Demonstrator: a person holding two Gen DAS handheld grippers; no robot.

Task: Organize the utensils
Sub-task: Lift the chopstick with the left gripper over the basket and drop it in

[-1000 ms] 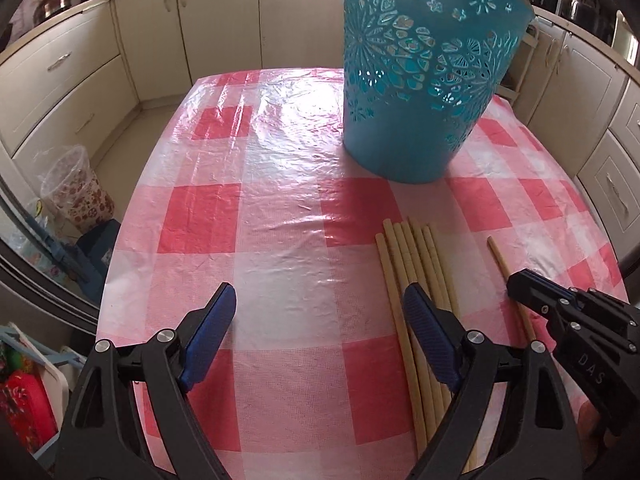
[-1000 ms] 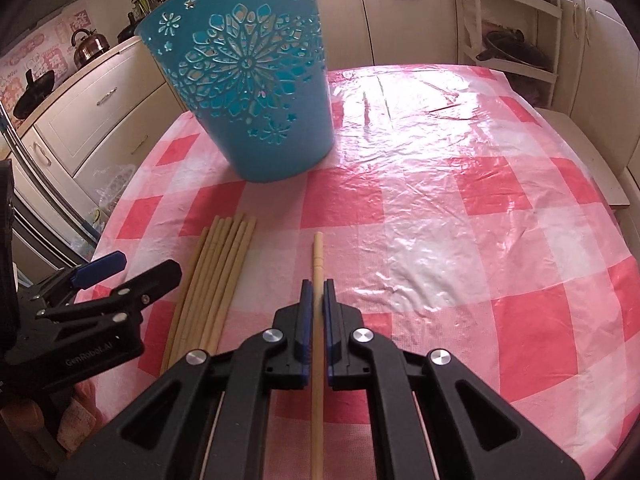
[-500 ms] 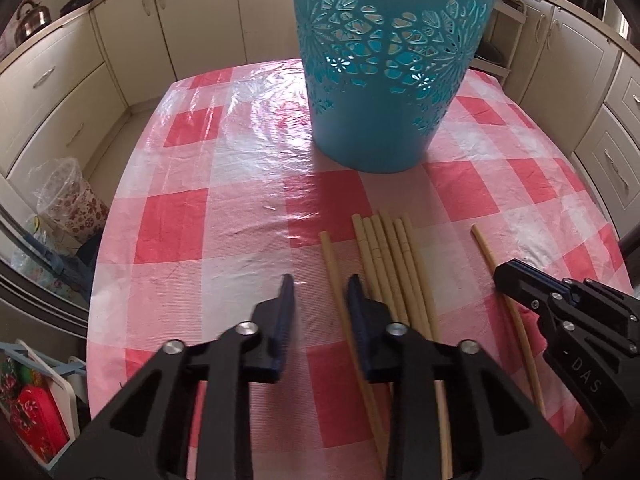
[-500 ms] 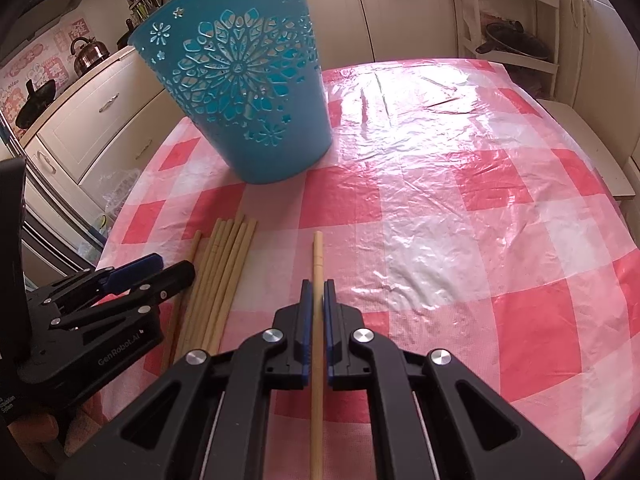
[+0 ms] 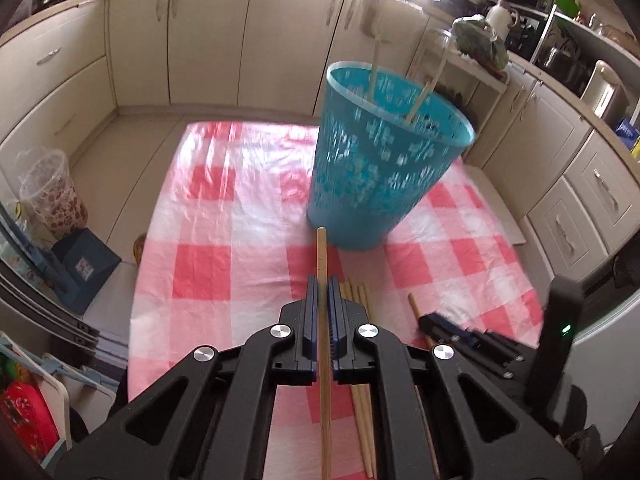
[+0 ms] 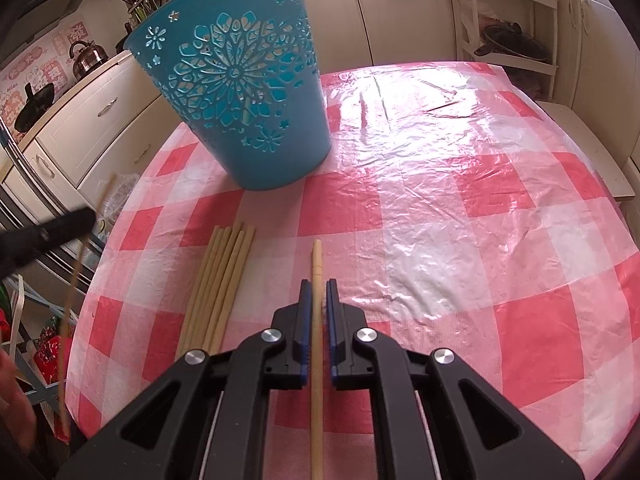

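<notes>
A teal cut-out basket (image 5: 380, 184) (image 6: 240, 100) stands on the red-and-white checked tablecloth (image 5: 224, 240), with two pale sticks (image 5: 374, 76) leaning inside it. My left gripper (image 5: 323, 280) is shut on one wooden chopstick (image 5: 321, 252) and holds it above the table, pointing at the basket's base. Several chopsticks (image 6: 224, 272) lie bundled on the cloth. My right gripper (image 6: 317, 284) rests low over a single chopstick (image 6: 317, 256); its jaws are opening, and a thin gap shows on each side of the stick. The left gripper (image 6: 80, 220) appears blurred at the right wrist view's left edge.
Cream kitchen cabinets (image 5: 208, 40) surround the table. A plastic bin (image 5: 52, 196) stands on the floor at left. A white shelf rack (image 6: 512, 20) stands behind the table's far right. Bare tablecloth (image 6: 440, 200) stretches to the right of the chopsticks.
My left gripper closed on the chopstick left of the bundle and rose with it. My right gripper stayed put and its jaws parted slightly around its chopstick.
</notes>
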